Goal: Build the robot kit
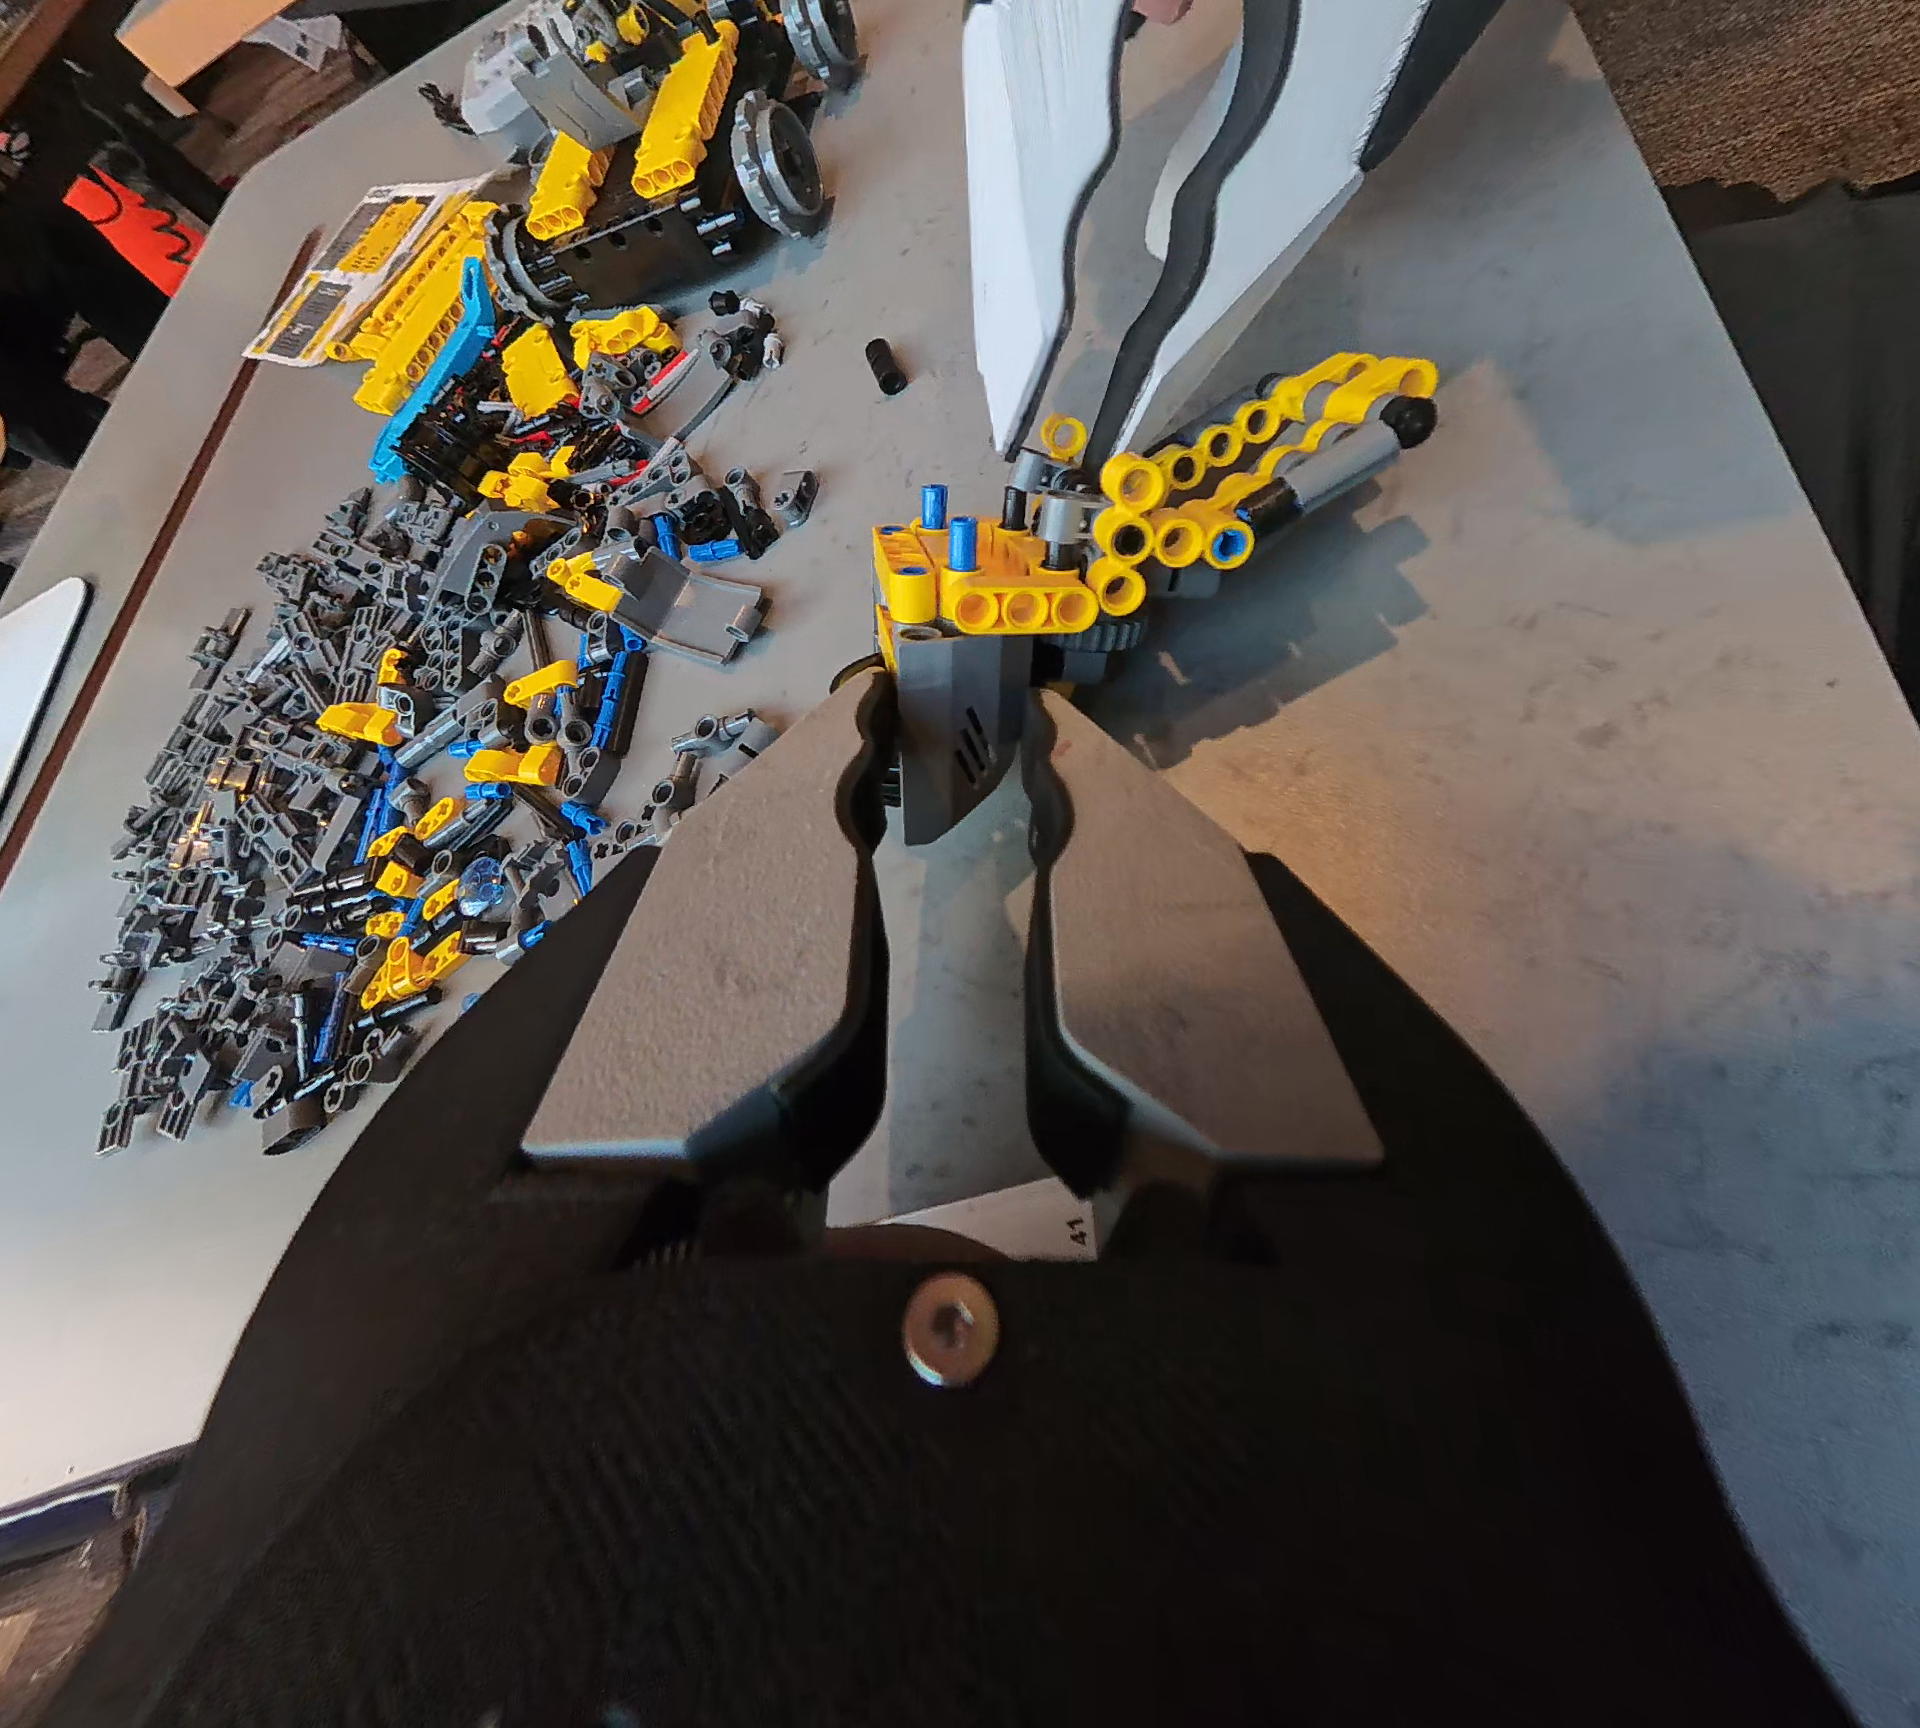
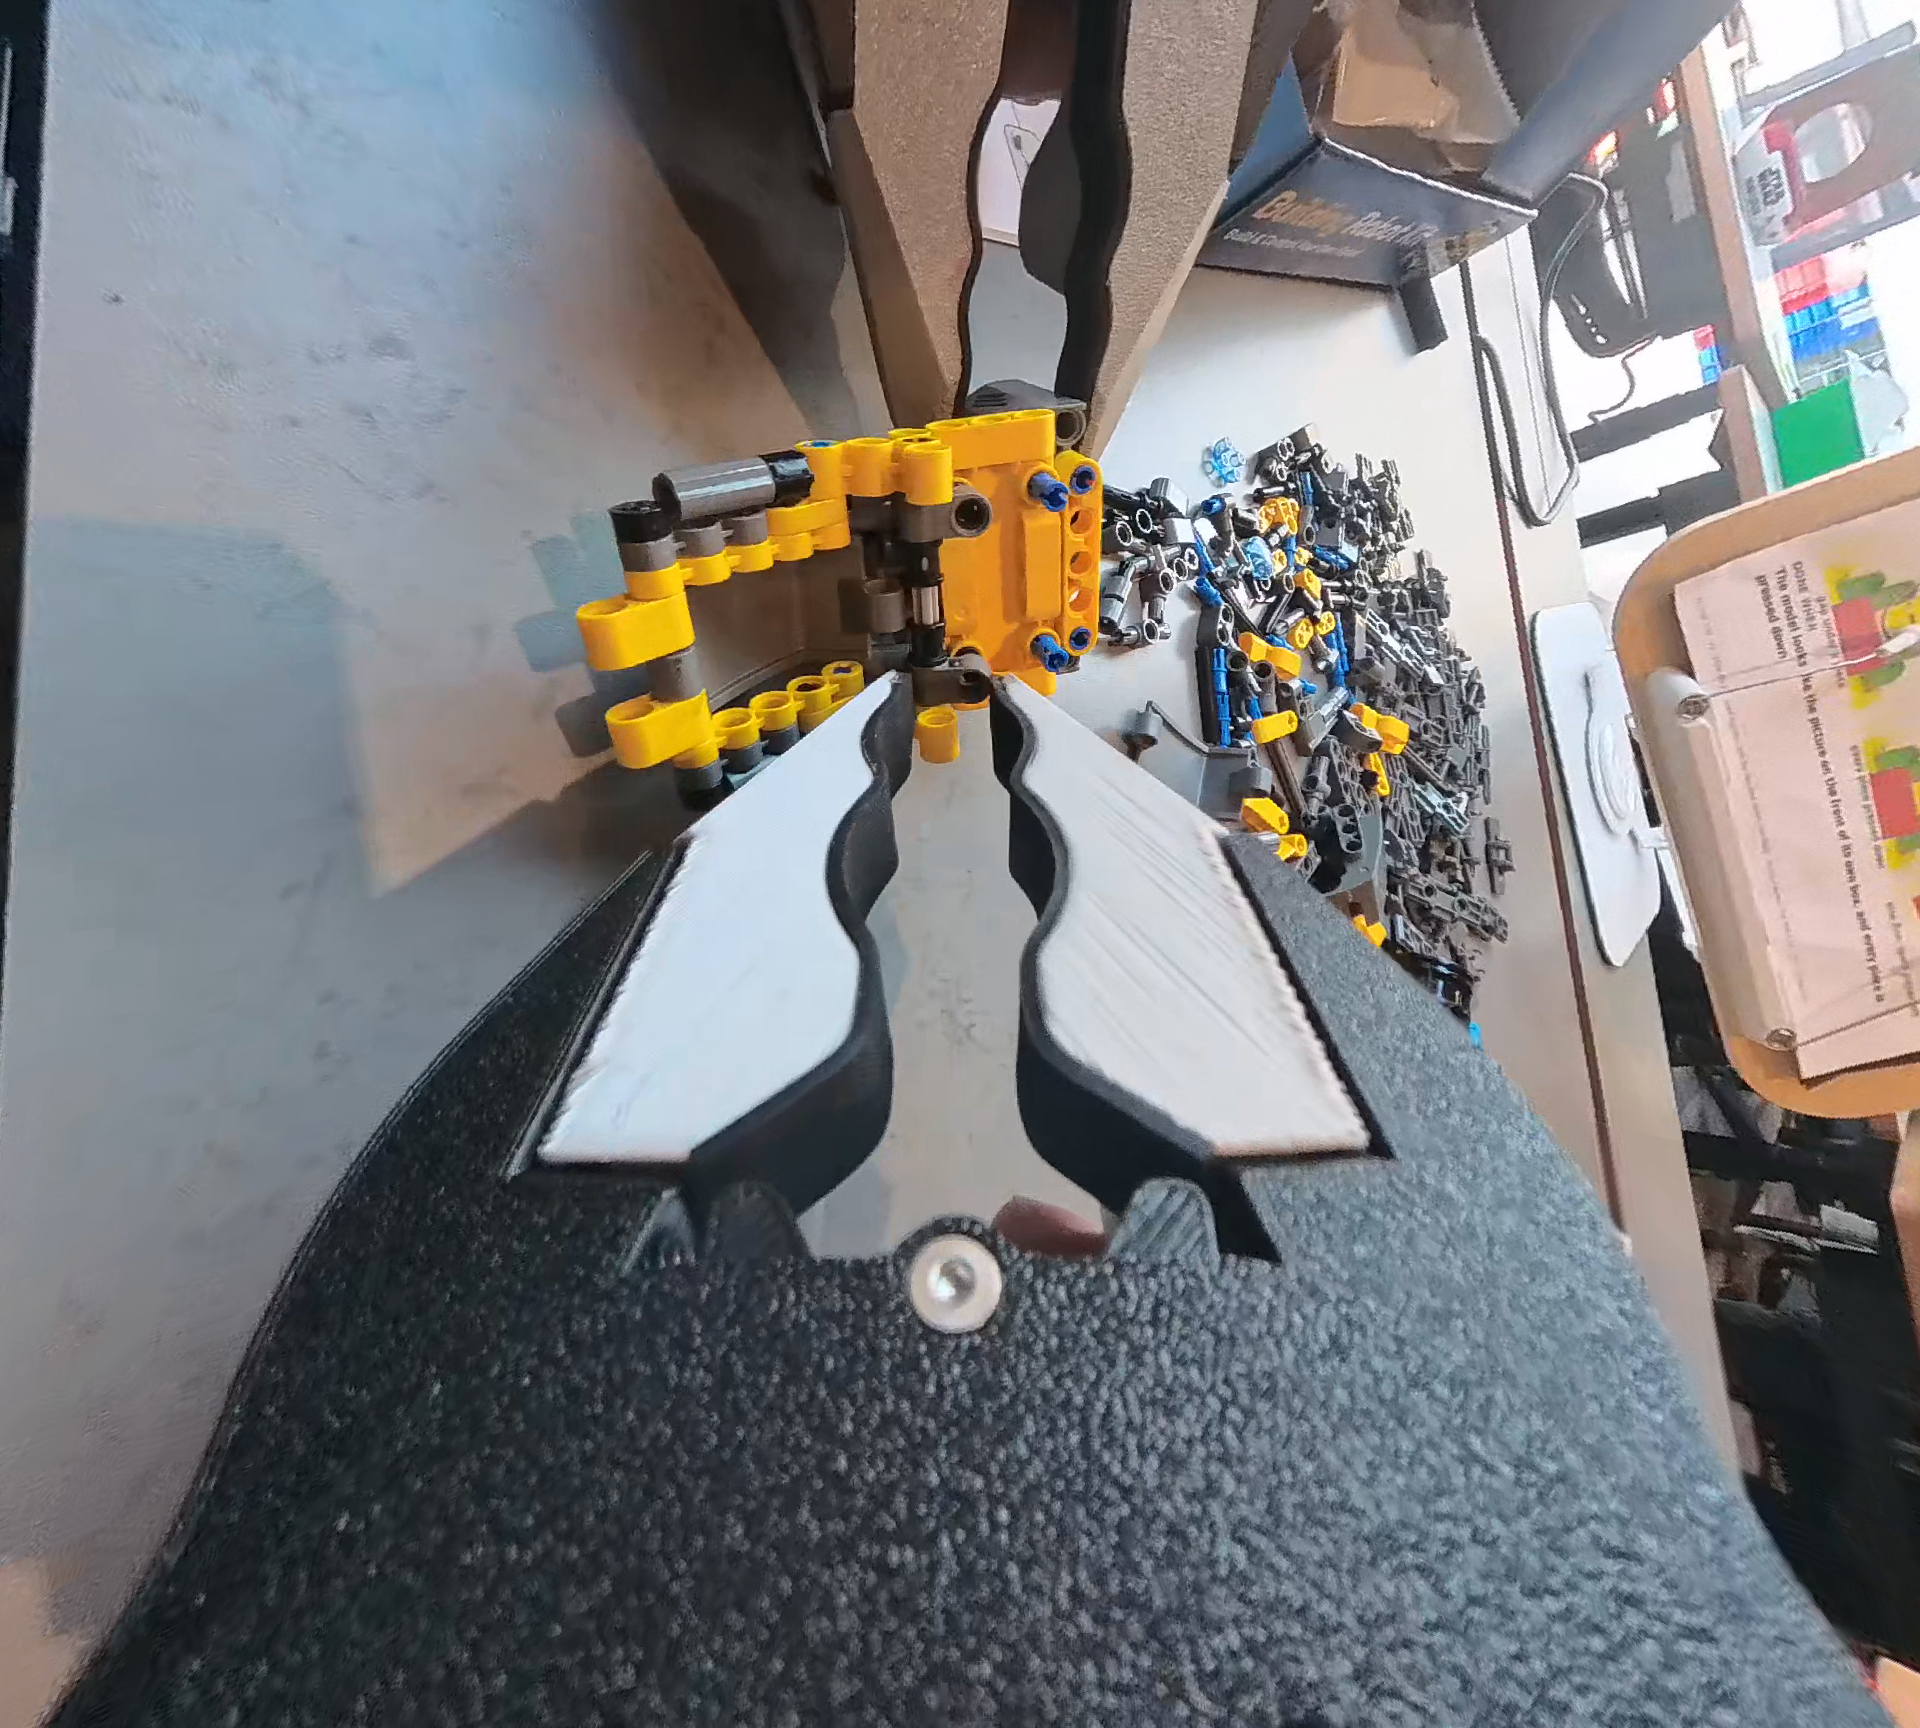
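Note:
A yellow and grey brick assembly point(image 1: 1023, 608) with a long yellow arm stands on the grey table point(image 1: 1558, 795). My left gripper point(image 1: 956, 702), with grey fingers, is shut on its dark grey base block. In the right wrist view the left gripper point(image 2: 1008, 416) comes down from above onto the assembly point(image 2: 1023, 556). My right gripper point(image 2: 948, 696), with white fingers, stands narrowly apart around a small yellow bush point(image 2: 938, 733) by a grey connector at the assembly's near edge. A gap shows beside the bush. The right gripper point(image 1: 1065, 444) also shows from above in the left wrist view.
A wide pile of loose grey, black, blue and yellow pieces point(image 1: 416, 795) lies left of the assembly, also seen in the right wrist view point(image 2: 1351, 691). A part-built yellow wheeled model point(image 1: 665, 78) and a printed sheet point(image 1: 343, 276) sit farther back. A dark blue box point(image 2: 1351, 224) stands behind. About 5 cm separates my left fingertips from my right. From either gripper's tips it is about 25 cm to the part-built yellow wheeled model point(image 1: 665, 78).

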